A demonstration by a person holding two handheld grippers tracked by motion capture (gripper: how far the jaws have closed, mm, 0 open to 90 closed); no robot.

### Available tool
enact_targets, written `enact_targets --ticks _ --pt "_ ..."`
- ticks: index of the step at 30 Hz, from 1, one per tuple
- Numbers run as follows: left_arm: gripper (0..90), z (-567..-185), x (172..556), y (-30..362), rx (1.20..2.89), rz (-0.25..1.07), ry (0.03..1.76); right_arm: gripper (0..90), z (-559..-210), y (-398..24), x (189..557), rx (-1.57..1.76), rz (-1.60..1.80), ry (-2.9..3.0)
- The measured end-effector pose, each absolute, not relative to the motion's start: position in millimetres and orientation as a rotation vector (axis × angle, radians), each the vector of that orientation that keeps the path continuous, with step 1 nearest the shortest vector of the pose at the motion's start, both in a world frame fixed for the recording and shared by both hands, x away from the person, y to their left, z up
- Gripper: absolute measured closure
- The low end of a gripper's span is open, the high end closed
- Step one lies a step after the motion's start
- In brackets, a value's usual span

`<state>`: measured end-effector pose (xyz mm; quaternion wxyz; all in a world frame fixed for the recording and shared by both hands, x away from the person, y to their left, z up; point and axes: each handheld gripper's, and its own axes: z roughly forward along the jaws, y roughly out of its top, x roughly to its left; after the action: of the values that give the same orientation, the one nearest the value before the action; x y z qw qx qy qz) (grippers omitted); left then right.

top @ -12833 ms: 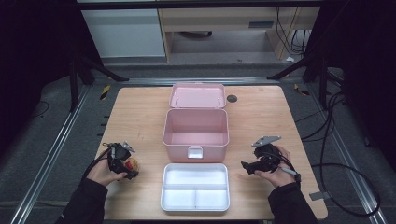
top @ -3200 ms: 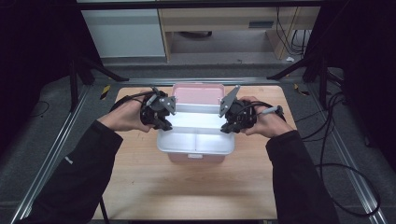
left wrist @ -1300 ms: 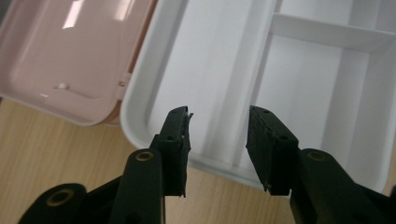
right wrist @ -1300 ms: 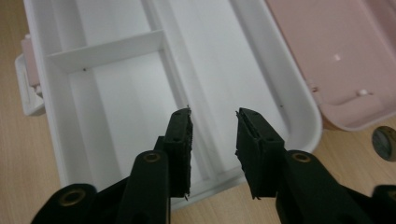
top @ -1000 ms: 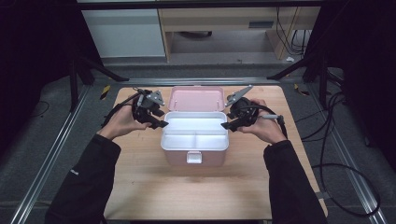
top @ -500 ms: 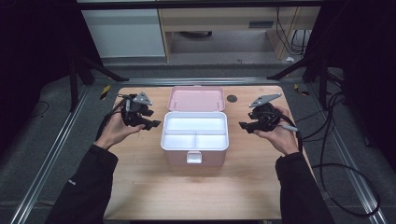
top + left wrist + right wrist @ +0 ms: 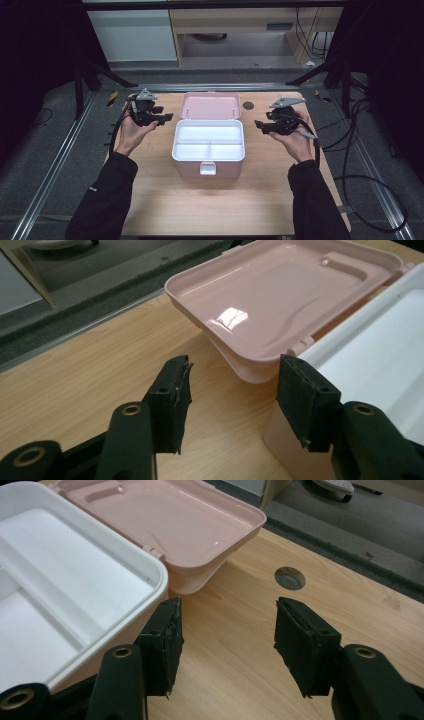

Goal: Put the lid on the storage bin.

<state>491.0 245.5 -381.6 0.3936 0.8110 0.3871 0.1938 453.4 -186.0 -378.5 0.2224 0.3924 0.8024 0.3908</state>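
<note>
While the pink box [image 7: 208,167] sits at mid-bench [image 7: 210,210], a glossy white divided tray [image 7: 208,142] is seated in its top, rounded corners flush with the rim. Behind the box, its smooth pink lid [image 7: 210,105] is laid open. Left of the box the left tongs [image 7: 162,119] are held released, nothing between them; right of it the right tongs [image 7: 261,125] likewise. Bare wood is left on both sides.

The white tray [image 7: 370,347] runs off the right edge in the left gripper view, hiding the pink box's [image 7: 207,170] inside.
</note>
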Motion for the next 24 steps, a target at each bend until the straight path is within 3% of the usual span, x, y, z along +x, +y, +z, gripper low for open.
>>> enact_targets --ticks 24 --pt "42.7 -391 534 218 2.006 0.514 0.996 46.4 -389 -150 531 1.141 1.141 2.192"
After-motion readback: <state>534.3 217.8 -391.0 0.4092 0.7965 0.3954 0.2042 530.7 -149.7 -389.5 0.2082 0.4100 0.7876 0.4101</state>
